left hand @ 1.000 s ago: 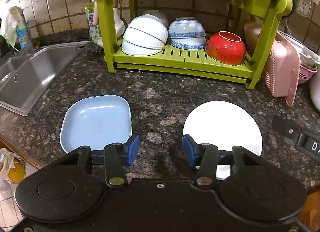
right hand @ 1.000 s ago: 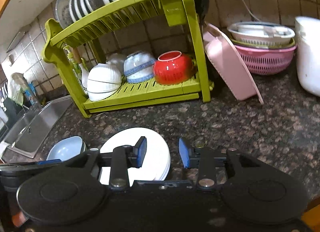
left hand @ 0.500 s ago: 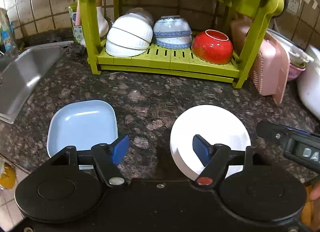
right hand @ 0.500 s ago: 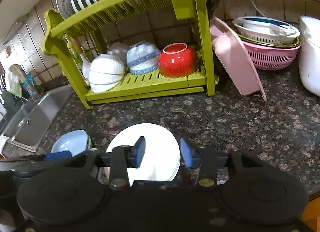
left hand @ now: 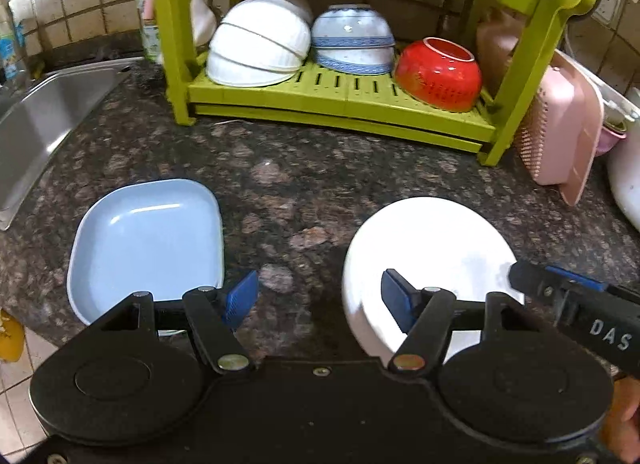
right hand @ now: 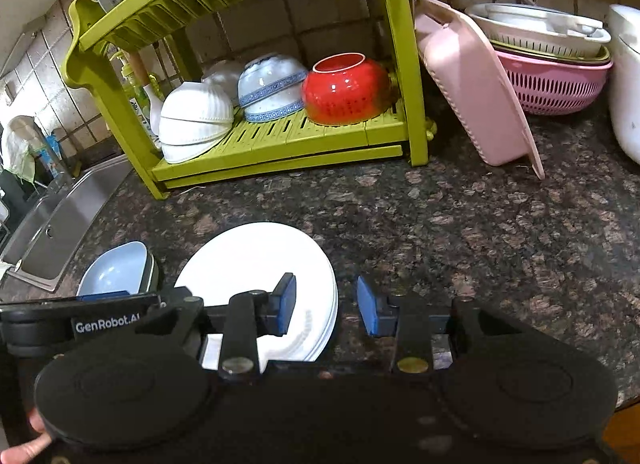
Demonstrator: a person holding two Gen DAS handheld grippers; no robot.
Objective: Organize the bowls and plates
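The left gripper (left hand: 319, 302) hangs with jaws spread wide and empty, between a glossy blue square dish (left hand: 148, 240) and a stack of round white plates (right hand: 260, 276) on the speckled granite bench (right hand: 460, 232). The right gripper (right hand: 326, 306), jaws moderately parted and empty, straddles the stack's right rim. Beyond, a green slatted plastic rack (right hand: 280, 140) holds upturned ribbed white bowls (right hand: 194, 120), blue-banded bowls (right hand: 272, 90) and a red bowl (right hand: 346, 90).

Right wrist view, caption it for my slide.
Open right tongs straddle the white plate stack's rim before the green rack.
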